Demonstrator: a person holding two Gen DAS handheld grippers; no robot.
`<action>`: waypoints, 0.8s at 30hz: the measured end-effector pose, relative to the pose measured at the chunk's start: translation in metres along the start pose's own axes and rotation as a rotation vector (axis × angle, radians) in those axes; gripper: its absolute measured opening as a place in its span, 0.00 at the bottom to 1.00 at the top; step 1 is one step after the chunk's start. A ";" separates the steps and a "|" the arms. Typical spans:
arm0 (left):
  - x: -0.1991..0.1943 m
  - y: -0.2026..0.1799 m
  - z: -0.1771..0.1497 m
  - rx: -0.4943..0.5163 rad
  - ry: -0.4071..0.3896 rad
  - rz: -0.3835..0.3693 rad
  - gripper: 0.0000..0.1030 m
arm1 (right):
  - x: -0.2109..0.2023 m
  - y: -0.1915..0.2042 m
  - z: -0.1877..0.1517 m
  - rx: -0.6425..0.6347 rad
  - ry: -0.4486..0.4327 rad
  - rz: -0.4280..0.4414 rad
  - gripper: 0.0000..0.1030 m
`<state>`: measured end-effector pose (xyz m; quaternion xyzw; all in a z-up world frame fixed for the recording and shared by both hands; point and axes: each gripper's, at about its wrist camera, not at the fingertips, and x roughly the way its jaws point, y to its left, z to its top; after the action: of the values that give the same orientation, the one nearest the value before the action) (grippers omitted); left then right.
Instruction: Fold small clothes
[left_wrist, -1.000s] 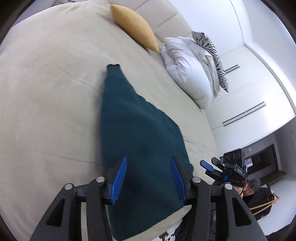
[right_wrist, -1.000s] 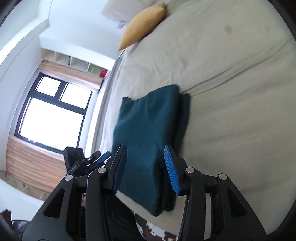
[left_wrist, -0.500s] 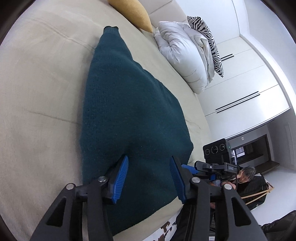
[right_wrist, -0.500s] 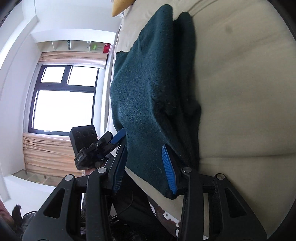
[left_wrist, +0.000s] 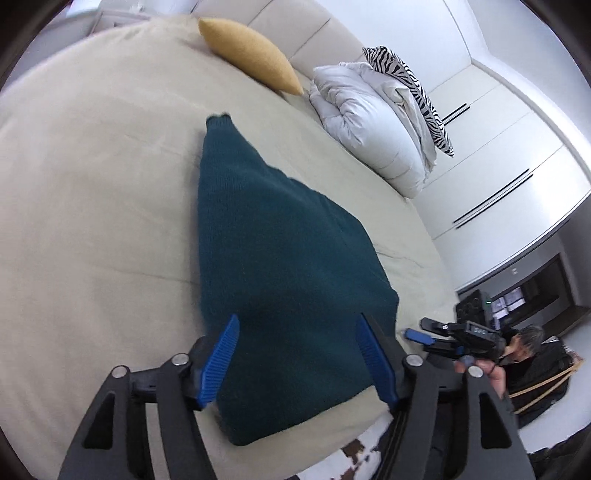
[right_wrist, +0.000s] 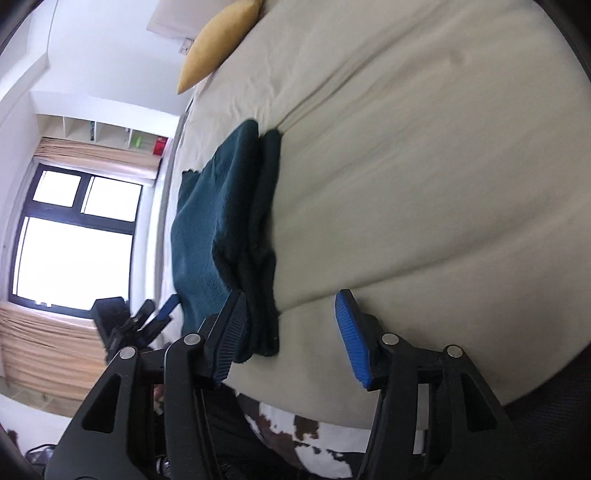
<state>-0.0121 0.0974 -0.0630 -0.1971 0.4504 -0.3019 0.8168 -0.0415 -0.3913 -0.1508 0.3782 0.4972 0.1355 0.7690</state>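
Observation:
A dark teal knitted garment (left_wrist: 280, 266) lies folded flat on the beige bed (left_wrist: 92, 184), near its front edge. My left gripper (left_wrist: 297, 354) is open and empty, held just above the garment's near end. In the right wrist view the garment (right_wrist: 225, 229) shows stacked layers along its right side. My right gripper (right_wrist: 291, 336) is open and empty, to the right of the garment's near corner, over the bare sheet (right_wrist: 406, 166). The left gripper (right_wrist: 155, 317) shows at the left of that view, and the right gripper (left_wrist: 443, 332) at the right of the left wrist view.
A mustard cushion (left_wrist: 251, 51) lies at the head of the bed. A white duvet (left_wrist: 373, 122) with a zebra pillow (left_wrist: 410, 81) is piled at the right. White wardrobes (left_wrist: 498, 155) stand beyond. A window (right_wrist: 74, 236) is on the other side. A cowhide rug (right_wrist: 314, 435) lies below the bed edge.
Both grippers have opened wider and pulled back up from the garment. The right gripper has shifted right, off the garment's corner. The garment lies still.

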 end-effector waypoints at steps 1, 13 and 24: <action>-0.007 -0.011 0.003 0.053 -0.046 0.069 0.77 | -0.008 0.010 0.001 -0.035 -0.046 -0.039 0.48; -0.093 -0.125 0.006 0.405 -0.582 0.473 1.00 | -0.093 0.144 -0.017 -0.487 -0.658 -0.367 0.94; -0.073 -0.152 0.020 0.409 -0.534 0.636 1.00 | -0.169 0.219 -0.052 -0.555 -0.993 -0.338 1.00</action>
<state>-0.0733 0.0343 0.0824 0.0450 0.1934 -0.0576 0.9784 -0.1294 -0.3184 0.1064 0.0967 0.0769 -0.0570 0.9907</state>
